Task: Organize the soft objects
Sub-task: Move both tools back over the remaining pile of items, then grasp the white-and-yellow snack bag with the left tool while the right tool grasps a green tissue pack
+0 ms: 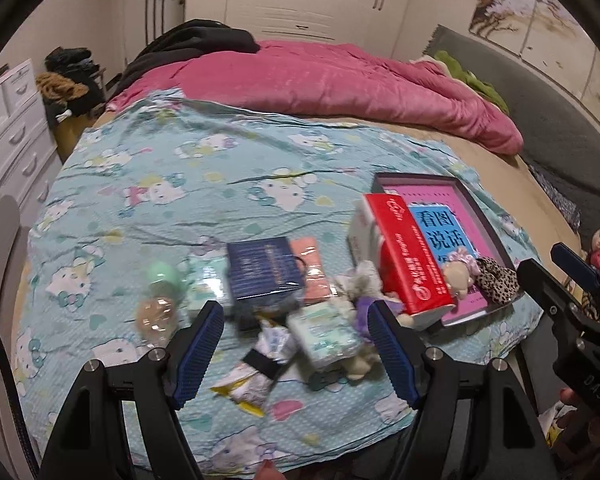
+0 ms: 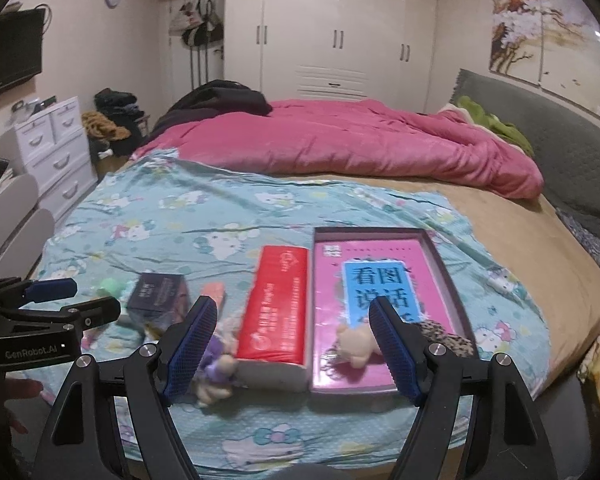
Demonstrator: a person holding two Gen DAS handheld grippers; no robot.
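Note:
My left gripper (image 1: pixel 296 309) hangs open over a pile on the cartoon-print sheet, with nothing between its fingers. Under it lie a mint tissue pack (image 1: pixel 324 332), a crinkled wrapped packet (image 1: pixel 256 368), a purple plush (image 1: pixel 362 314) and a navy box (image 1: pixel 264 268). My right gripper (image 2: pixel 293 305) is open too, above a red box (image 2: pixel 276 308) and a dark tray (image 2: pixel 368 231) holding a pink book. A small beige teddy (image 2: pixel 354 344) and a leopard-print scrunchie (image 2: pixel 448 336) rest on the book. The purple plush (image 2: pixel 216 368) lies left of the red box.
A pink quilt (image 2: pixel 360 144) covers the far half of the bed. A grey headboard (image 2: pixel 560 136) runs along the right. White drawers (image 2: pixel 56 148) stand on the left. A green ball toy (image 1: pixel 160 276) and a peach packet (image 1: pixel 312 272) sit near the navy box.

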